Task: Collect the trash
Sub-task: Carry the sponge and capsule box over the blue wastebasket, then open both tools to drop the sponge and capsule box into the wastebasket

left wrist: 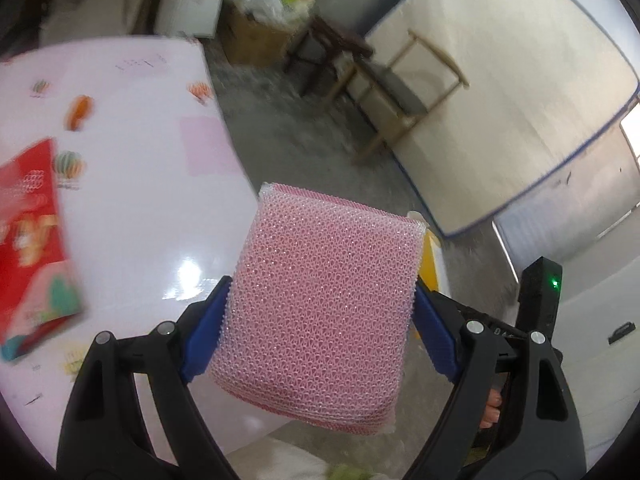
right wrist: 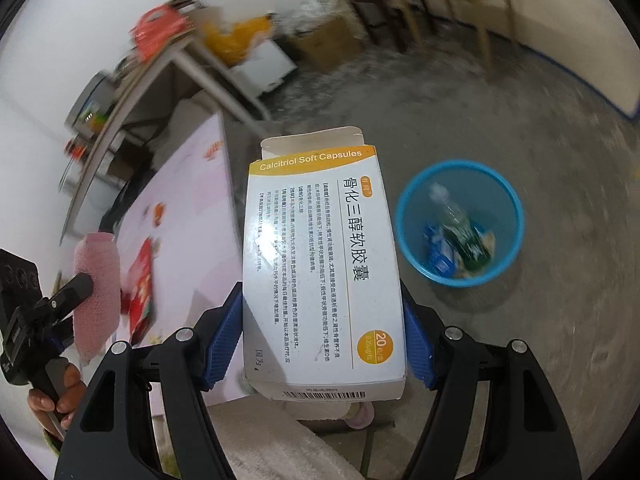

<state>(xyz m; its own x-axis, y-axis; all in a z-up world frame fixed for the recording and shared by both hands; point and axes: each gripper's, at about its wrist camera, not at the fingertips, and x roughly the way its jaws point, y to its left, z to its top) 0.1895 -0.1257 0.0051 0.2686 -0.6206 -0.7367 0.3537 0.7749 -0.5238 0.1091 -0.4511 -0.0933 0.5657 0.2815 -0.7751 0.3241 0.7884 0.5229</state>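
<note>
Concrete floor, blurred clutter; jaws grip pink sponge and medicine box beside white table.

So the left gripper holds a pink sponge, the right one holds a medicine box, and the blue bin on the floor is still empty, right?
Not quite: the blue bin is not empty. The right wrist view shows a plastic bottle and wrappers inside. The left gripper does hold the pink sponge, the right gripper the medicine box.

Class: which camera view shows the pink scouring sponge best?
The left wrist view: the pink scouring sponge fills the centre, mesh sharp, clamped in the left tool. The right wrist view shows it small and blurred at the left edge.
</note>
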